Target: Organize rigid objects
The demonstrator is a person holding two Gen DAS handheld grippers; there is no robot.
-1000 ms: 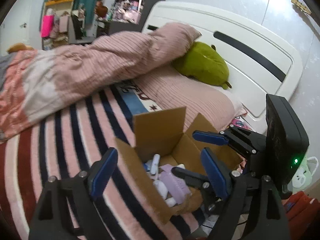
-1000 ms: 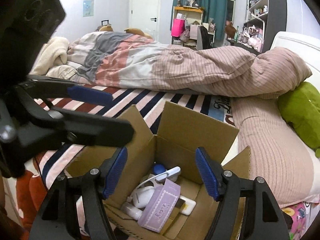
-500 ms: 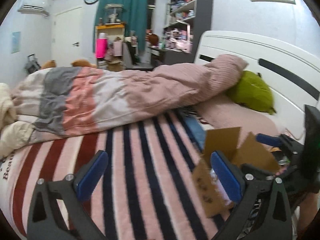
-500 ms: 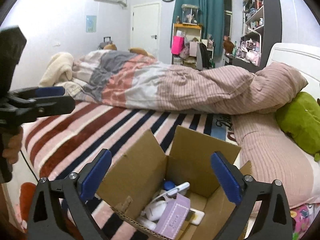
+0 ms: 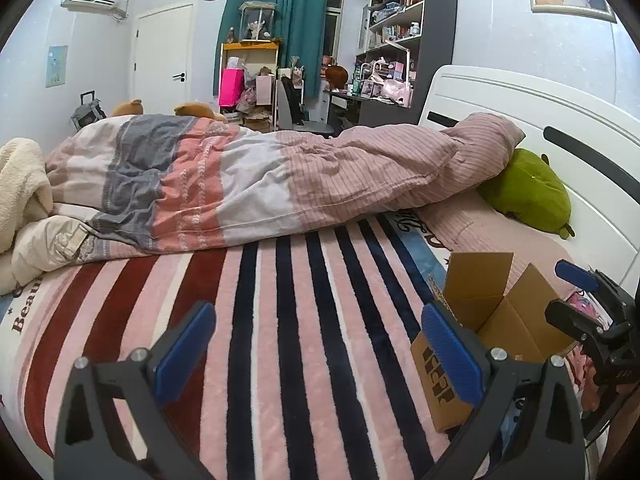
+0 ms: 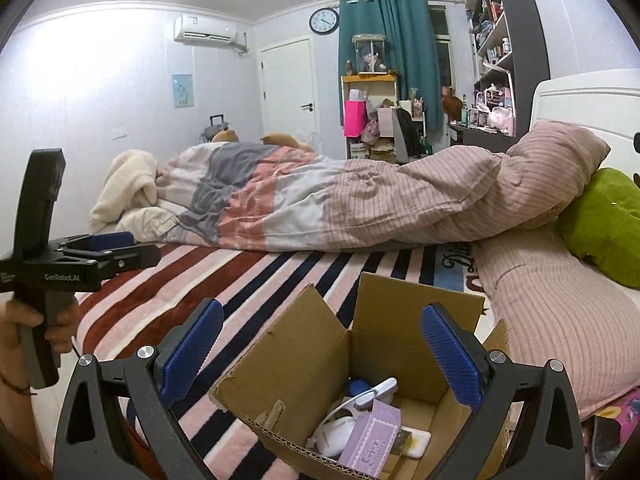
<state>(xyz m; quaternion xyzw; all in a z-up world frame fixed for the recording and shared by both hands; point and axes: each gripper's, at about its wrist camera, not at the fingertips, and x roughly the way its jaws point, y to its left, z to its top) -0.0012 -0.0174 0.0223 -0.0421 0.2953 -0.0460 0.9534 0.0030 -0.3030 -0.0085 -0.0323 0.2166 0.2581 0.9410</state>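
Observation:
An open cardboard box (image 6: 316, 364) sits on the striped bed cover and holds a purple box (image 6: 370, 442), a white bottle (image 6: 336, 434) and other small items. My right gripper (image 6: 320, 360) is open and empty, raised just above the box's near side. My left gripper (image 5: 320, 354) is open and empty over the bare striped cover, left of the box (image 5: 500, 320). The left gripper also shows in the right wrist view (image 6: 108, 252), and the right gripper in the left wrist view (image 5: 576, 292).
A rolled duvet (image 5: 260, 180) lies across the bed behind the box. A green plush (image 5: 528, 192) and a pink pillow (image 6: 552, 304) lie by the white headboard (image 5: 540, 120). The striped cover (image 5: 280, 340) spreads left of the box.
Both grippers have pulled back and lifted away from the box. The left gripper swung left, so the box now sits at its right edge. Both stay open.

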